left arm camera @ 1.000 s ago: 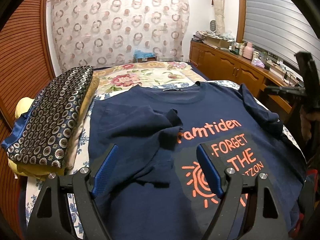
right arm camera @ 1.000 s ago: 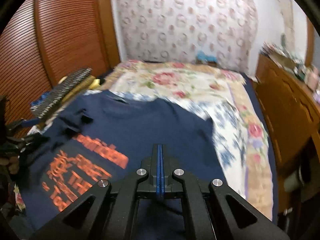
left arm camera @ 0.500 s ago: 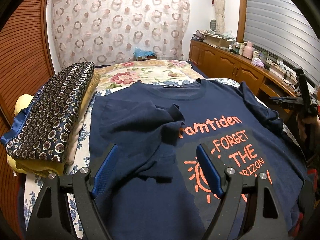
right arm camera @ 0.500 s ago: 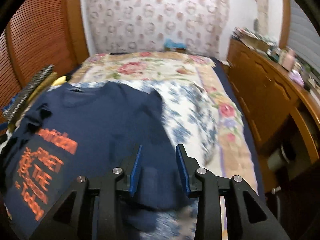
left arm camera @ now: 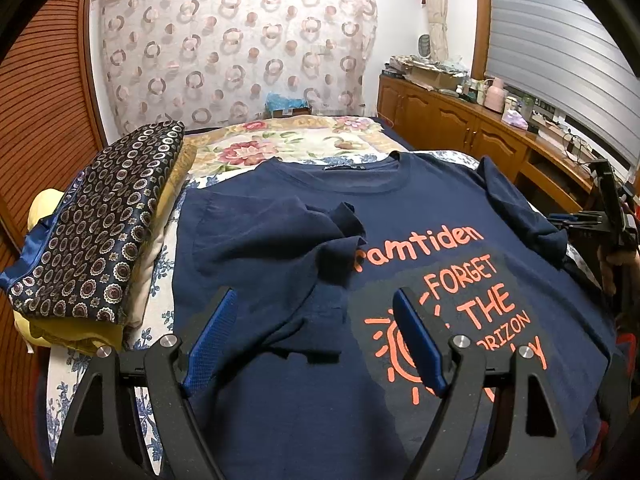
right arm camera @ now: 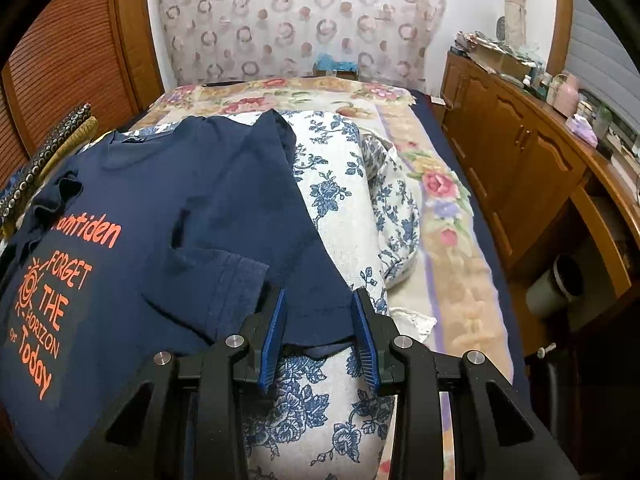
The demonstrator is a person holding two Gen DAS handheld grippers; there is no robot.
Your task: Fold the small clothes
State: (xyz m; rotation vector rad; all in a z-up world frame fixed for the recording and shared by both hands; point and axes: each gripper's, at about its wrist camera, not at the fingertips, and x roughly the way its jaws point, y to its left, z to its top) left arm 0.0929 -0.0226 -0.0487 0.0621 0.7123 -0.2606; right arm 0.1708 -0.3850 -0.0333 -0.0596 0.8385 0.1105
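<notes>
Folding was barely begun: navy cotton T-shirt with orange print [left arm camera: 400, 220] lay spread at the bed's [right arm camera: 460, 248] near edge, one sleeve turned in, left gripper [left arm camera: 316, 336] and right gripper [right arm camera: 318, 330] both spread, nothing pinched.

A floral bedspread [right arm camera: 448, 216] with pink roses covers the bed, and over it lies a white quilt [right arm camera: 344, 200] printed with blue flowers, bunched into a ridge near the bed's right side. At the bed's left edge sits a folded stack: dark satin cloth [left arm camera: 100, 232] patterned with small rings on top, yellow fabric [left arm camera: 72, 340] beneath it. Behind the bed hangs a sheer curtain [left arm camera: 240, 52] with circle motifs. A slatted wooden door [right arm camera: 76, 52] fills the left wall. Along the right runs a wooden cabinet [right arm camera: 516, 156], its top cluttered with boxes and bottles (a pink jug [left arm camera: 496, 90] among them). A grey roller blind [left arm camera: 560, 56] hangs above.
</notes>
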